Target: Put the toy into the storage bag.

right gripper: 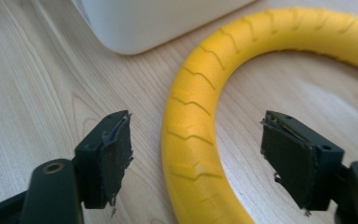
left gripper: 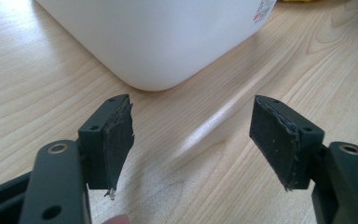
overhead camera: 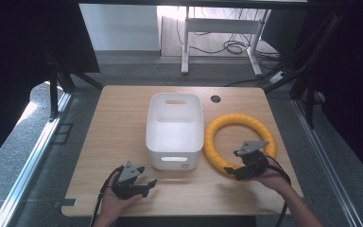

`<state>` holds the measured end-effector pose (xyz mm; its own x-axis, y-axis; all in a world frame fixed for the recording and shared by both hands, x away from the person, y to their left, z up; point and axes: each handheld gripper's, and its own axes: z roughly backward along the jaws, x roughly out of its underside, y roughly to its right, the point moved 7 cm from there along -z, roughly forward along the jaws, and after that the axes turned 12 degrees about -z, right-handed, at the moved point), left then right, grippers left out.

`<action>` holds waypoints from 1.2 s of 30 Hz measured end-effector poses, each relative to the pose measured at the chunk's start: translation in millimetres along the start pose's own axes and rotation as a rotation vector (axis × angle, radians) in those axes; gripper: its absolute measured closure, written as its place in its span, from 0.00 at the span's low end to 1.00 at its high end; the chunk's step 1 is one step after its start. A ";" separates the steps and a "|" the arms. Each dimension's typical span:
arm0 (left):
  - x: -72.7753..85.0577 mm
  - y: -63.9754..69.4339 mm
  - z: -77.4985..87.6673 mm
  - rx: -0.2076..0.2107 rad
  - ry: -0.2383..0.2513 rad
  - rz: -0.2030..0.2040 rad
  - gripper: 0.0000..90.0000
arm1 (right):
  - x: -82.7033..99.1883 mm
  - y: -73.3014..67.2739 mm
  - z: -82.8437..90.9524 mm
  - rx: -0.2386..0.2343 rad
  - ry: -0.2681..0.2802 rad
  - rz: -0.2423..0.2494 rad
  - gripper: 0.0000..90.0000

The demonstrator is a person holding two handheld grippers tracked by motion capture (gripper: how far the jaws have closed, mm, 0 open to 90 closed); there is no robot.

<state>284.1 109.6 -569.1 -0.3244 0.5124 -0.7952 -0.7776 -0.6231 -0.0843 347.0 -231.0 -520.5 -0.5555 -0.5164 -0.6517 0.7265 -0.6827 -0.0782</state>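
Note:
A ribbed yellow ring (overhead camera: 211,142) lies flat on the wooden table (overhead camera: 118,123), right of a white plastic bin (overhead camera: 160,158). My right gripper (overhead camera: 233,161) hovers at the ring's near left part. In the right gripper view the ring (right gripper: 191,140) runs up between the two jaws, with a gap on either side, so the right gripper (right gripper: 196,158) is open. My left gripper (overhead camera: 146,177) sits near the table's front edge, in front of the bin's near left corner. It stands open (left gripper: 191,140) with bare wood between the pads, and the bin's corner (left gripper: 158,37) lies just ahead.
The bin looks empty in the high view and fills the table's middle. A dark cable hole (overhead camera: 216,99) sits at the back of the table. Beyond the table are a white desk frame (overhead camera: 185,42) and loose cables on the floor. Bare wood lies left of the bin.

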 end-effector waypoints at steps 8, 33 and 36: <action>0.3 1.9 -0.5 0.007 0.000 0.005 0.33 | 0.0 -0.9 -31.5 -0.042 -0.181 -0.016 0.21; 2.3 3.7 -4.0 0.013 -0.013 0.000 0.33 | 10.0 4.4 -58.1 -0.022 -0.365 0.019 0.56; 2.6 3.0 -3.9 0.012 -0.014 0.001 0.33 | 10.4 5.2 -57.3 -0.037 -0.346 0.012 0.56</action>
<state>283.0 106.8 -573.7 -0.3324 0.5204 -0.7865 -0.7836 -0.6166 -0.0768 368.2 -210.3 -571.0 -0.6463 -0.6734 -0.3589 0.7446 -0.6594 -0.1038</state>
